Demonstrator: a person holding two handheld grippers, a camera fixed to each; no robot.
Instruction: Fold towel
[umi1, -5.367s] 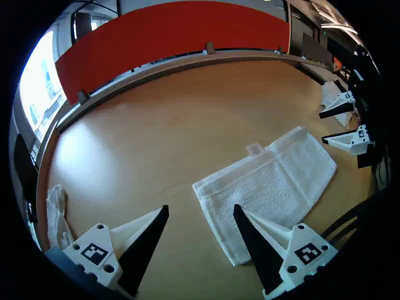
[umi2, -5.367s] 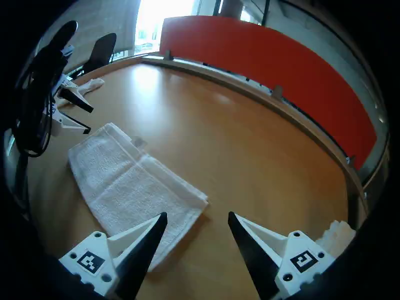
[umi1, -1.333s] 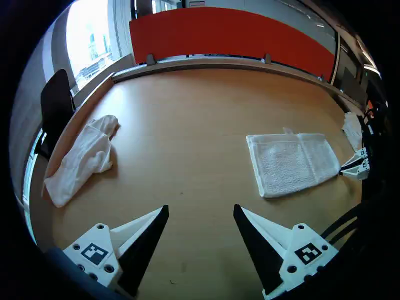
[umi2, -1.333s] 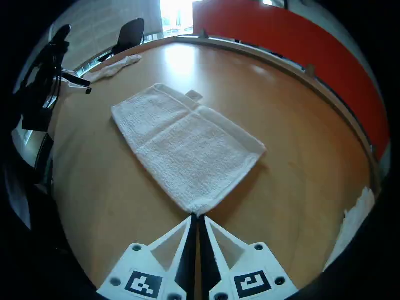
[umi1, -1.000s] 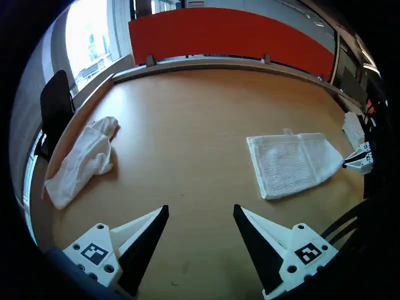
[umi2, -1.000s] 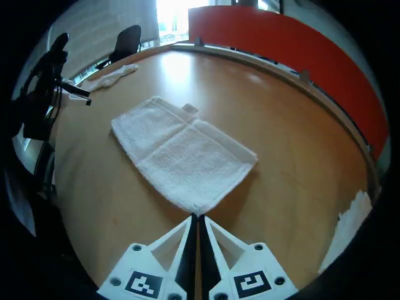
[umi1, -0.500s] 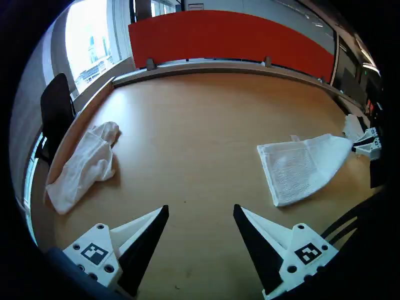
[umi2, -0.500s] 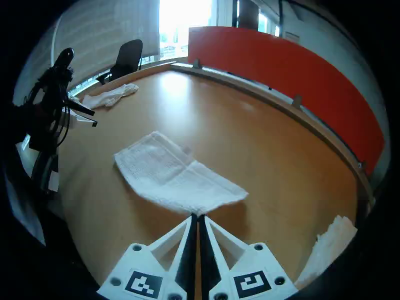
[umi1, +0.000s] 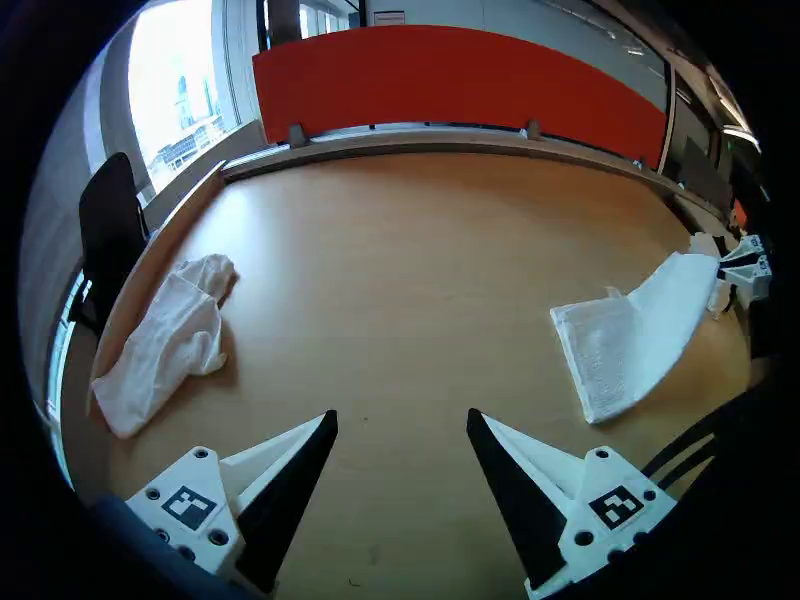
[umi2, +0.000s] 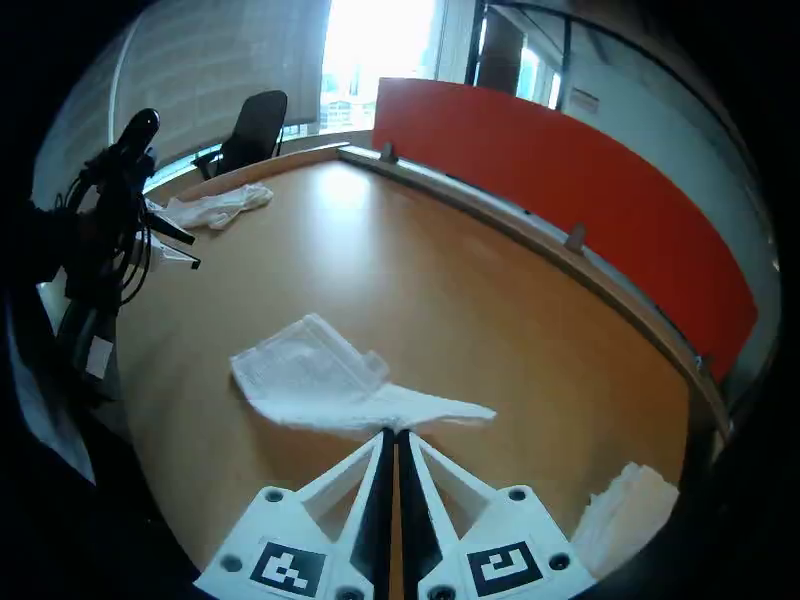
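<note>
Near table (umi1: 400, 230) edge: crumpled towel (umi1: 165, 340), chair (umi1: 105, 235); folded towel (umi1: 625, 340) well apart.

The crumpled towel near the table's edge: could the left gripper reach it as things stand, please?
Probably yes: the left gripper is open and holds nothing, and just bare table lies between it and the crumpled towel.

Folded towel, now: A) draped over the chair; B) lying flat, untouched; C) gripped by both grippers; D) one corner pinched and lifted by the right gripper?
D: the right gripper is shut on a corner of the folded towel, that end off the table; the left gripper stands open.
</note>
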